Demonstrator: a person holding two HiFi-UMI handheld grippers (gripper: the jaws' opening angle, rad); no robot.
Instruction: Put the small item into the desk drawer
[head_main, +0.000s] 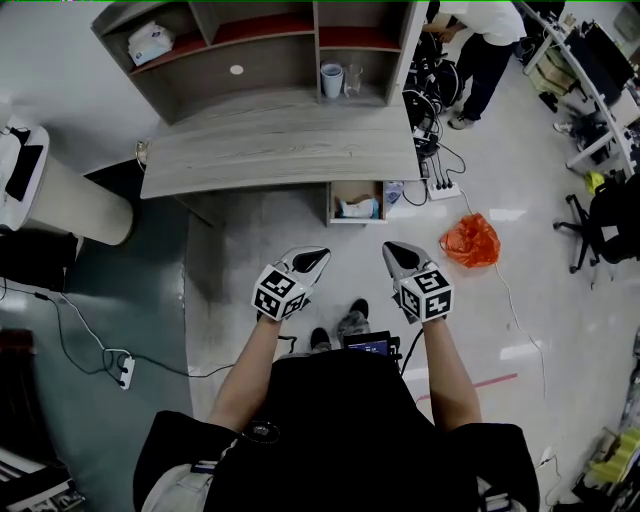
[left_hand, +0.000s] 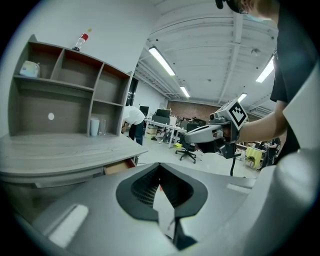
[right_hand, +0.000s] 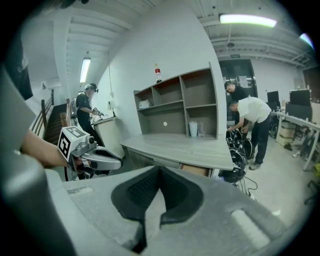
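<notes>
Two claws pressed together and empty: we hold our left claw (head_main: 315, 258) and right claw (head_main: 395, 252) side by side, near the gray counter (head_main: 280, 150) and its open drawer (head_main: 345, 190).

Grey desk (head_main: 280, 150) — white cup (head_main: 331, 80), clear glass (head_main: 353, 80) atop

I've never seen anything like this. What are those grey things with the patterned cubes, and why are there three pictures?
No robot here: a person holds a left gripper and a right gripper, each carrying a marker cube. One picture comes from a camera on the person's head, looking down; the others from cameras riding on each gripper. Both grippers are shut and empty. Ahead stands a grey desk with shelves holding a white cup and a glass; its drawer is open.
</notes>
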